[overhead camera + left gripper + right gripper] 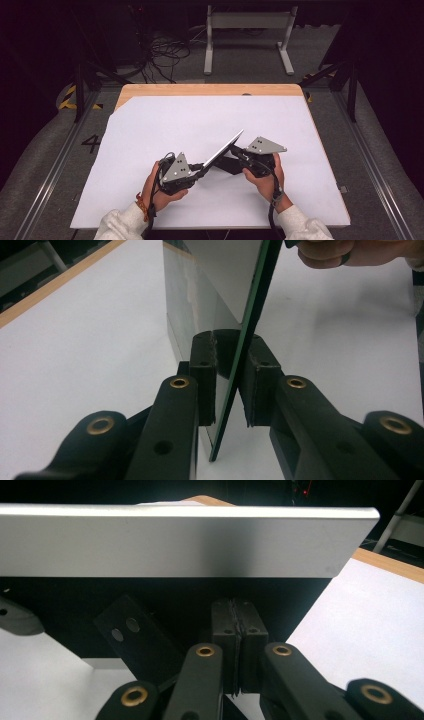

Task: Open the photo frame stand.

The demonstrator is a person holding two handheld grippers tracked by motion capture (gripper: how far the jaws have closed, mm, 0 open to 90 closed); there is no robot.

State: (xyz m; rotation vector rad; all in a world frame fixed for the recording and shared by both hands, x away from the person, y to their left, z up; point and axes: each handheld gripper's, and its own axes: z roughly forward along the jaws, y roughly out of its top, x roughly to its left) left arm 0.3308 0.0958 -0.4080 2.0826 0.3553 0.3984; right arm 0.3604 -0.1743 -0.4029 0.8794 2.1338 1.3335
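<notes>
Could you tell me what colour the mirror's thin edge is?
Dark green, clearest in the left gripper view on the mirror.

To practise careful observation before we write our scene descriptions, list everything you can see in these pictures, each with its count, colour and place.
table: one, light wood, centre of the high view
sheet: one, white, covering most of the table
panel: one, thin, silvery, tilted between the grippers
support piece: one, black, under the panel
frame: one, white, on the floor behind the table
cables: a tangle, black, on the floor behind, to the left
left gripper: one, black, jaws open around the panel's edge
right gripper: one, black, jaws shut
sleeves: two, white, bottom edge
</notes>
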